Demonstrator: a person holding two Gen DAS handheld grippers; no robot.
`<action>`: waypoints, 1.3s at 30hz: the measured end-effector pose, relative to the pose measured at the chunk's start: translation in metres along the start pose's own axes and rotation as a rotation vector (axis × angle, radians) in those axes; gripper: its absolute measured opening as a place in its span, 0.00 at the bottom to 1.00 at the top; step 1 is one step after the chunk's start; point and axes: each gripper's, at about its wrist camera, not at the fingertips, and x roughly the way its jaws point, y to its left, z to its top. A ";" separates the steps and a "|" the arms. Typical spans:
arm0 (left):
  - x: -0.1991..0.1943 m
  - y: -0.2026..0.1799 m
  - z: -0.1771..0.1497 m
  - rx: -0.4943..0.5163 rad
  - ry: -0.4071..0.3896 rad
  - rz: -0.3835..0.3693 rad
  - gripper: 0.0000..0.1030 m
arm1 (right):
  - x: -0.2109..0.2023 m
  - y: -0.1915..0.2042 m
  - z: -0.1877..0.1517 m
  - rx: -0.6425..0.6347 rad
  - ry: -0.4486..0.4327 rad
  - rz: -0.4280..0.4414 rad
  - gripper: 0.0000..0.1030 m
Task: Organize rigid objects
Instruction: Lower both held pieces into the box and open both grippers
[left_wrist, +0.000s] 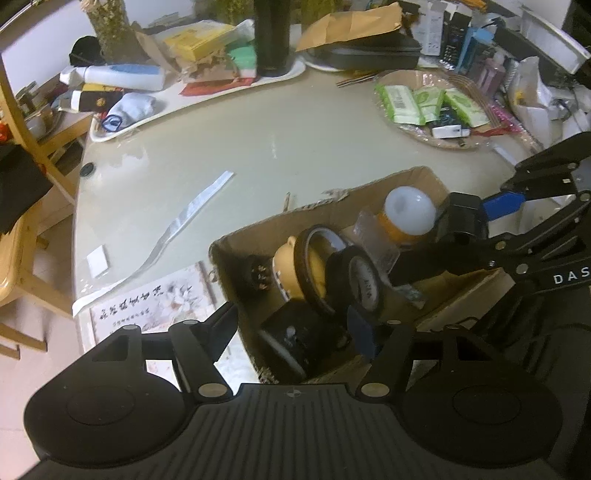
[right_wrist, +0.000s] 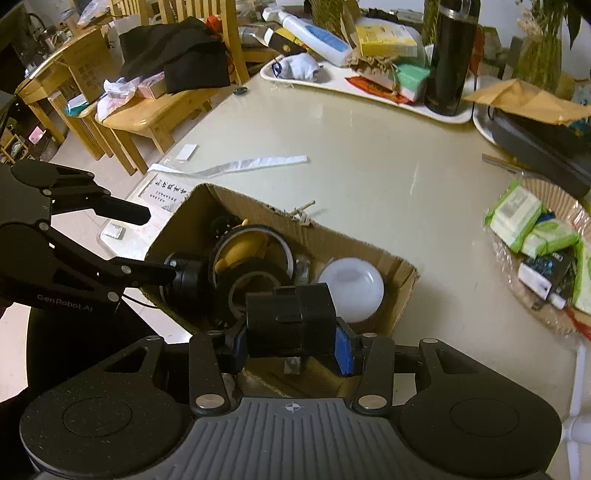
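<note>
Hovering above the cardboard box (right_wrist: 354, 243) at the near edge of the desk (right_wrist: 369, 155), the right hand-held gripper (right_wrist: 291, 349) clamps a black blocky object (right_wrist: 290, 319) between its blue pads (right_wrist: 345, 350). The step in hand looks like delivery: this piece is being carried to join the rigid things already gathered inside the box. Those include two rolls of black tape (left_wrist: 356, 277), a yellow item (left_wrist: 286, 269) behind them, and a bottle with a white cap (left_wrist: 408, 210) toward the box's far corner.

The left hand-held gripper (left_wrist: 295, 332) stands with jaws apart and nothing pressed between them; one finger reaches into the box's left side next to a small black cylinder (right_wrist: 188, 277), the other stays outside the wall.

Next, I judge, the black block needs lowering into a free gap near the white-capped bottle, then releasing. Space inside the box is tight, so the drop calls for care not to tip the tape rolls.
</note>
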 end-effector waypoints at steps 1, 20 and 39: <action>0.000 0.001 -0.001 -0.003 0.002 0.005 0.63 | 0.000 0.000 0.000 0.006 0.005 0.003 0.47; -0.005 0.009 -0.012 -0.067 -0.002 -0.014 0.72 | 0.010 0.004 -0.001 0.117 0.045 -0.003 0.98; -0.012 0.015 -0.027 -0.154 -0.098 0.016 1.00 | 0.006 0.024 -0.017 -0.028 -0.009 -0.205 1.00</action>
